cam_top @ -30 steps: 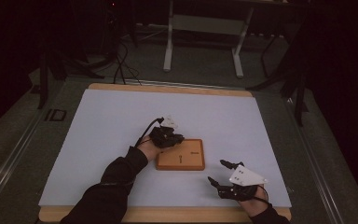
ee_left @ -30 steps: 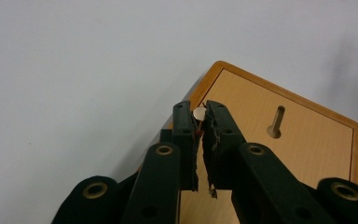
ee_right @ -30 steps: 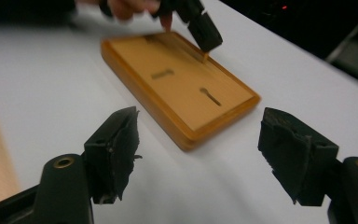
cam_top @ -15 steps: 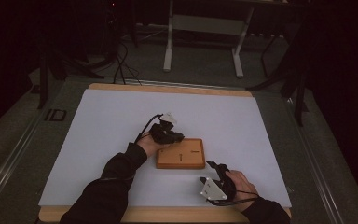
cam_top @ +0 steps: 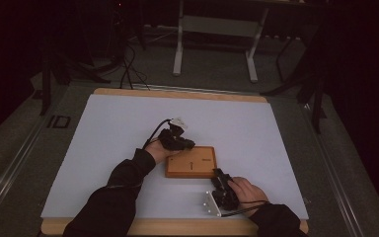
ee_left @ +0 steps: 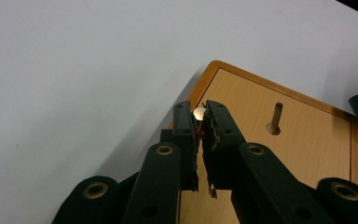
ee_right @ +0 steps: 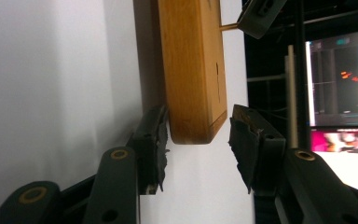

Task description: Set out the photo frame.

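High view: two claws at a wooden board

High view shows the board [cam_top: 191,162] lying flat on the white bench [cam_top: 103,148], near its front middle. The left claw [cam_top: 186,143] sits at the board's far left corner. In the left gripper view its jaws are pressed nearly together on a thin pin [ee_left: 199,113] with a small round head that stands over that corner; a slot [ee_left: 275,119] in the board's top lies farther along.

The right claw [cam_top: 220,178] is at the board's near right corner, the hand [cam_top: 246,190] behind it resting low on the bench. In the right gripper view the jaws straddle the board's corner [ee_right: 198,70]: one pad sits against the board's side, the other stands just off its top face. These jaws have just been closing, with the board's corner between them, not yet clamped.
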### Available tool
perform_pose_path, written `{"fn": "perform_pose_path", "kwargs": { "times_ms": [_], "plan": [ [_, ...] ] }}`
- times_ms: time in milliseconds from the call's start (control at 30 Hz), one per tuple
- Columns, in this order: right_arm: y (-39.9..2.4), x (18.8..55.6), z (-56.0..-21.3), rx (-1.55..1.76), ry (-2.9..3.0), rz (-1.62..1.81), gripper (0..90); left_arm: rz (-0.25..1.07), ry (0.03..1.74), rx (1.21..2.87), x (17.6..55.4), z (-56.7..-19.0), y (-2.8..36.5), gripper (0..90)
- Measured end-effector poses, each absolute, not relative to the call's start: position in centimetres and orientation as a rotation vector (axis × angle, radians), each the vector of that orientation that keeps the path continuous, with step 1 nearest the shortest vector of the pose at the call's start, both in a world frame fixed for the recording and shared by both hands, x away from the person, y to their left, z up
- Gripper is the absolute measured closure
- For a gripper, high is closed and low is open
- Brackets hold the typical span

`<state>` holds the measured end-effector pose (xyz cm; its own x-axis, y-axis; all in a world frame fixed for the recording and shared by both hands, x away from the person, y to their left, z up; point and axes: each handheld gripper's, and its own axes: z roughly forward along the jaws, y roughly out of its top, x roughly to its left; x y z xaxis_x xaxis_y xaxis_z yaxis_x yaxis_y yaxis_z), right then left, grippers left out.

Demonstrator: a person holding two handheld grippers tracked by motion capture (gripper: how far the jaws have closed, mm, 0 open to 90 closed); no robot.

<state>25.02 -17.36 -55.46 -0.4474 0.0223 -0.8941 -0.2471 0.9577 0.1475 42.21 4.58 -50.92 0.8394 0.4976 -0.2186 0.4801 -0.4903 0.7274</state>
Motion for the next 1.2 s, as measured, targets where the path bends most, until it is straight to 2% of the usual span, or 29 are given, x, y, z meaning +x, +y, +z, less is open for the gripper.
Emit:
{"fn": "perform_pose_path", "kwargs": {
  "times_ms": [267, 600, 800, 1200],
  "plan": [
    [-17.0, 25.2, -56.7, -0.26, 1.943, 0.233, 66.6, 0.021, 0.711, 2.169, 42.3, -50.9, 4.6, 84.0],
    [-17.4, 25.3, -56.8, -0.341, 1.929, 0.238, 67.6, 0.013, 0.687, 2.172, 42.3, -50.9, 4.7, 82.4],
    [-17.6, 25.7, -55.9, -0.342, 1.98, 0.263, 67.4, 0.058, 0.719, 2.15, 42.0, -50.2, 5.4, 70.9],
    [-17.8, 26.8, -53.8, -0.334, 2.074, 0.312, 67.5, 0.114, 0.662, 2.149, 39.9, -48.6, 7.2, 61.5]
  ]
}}
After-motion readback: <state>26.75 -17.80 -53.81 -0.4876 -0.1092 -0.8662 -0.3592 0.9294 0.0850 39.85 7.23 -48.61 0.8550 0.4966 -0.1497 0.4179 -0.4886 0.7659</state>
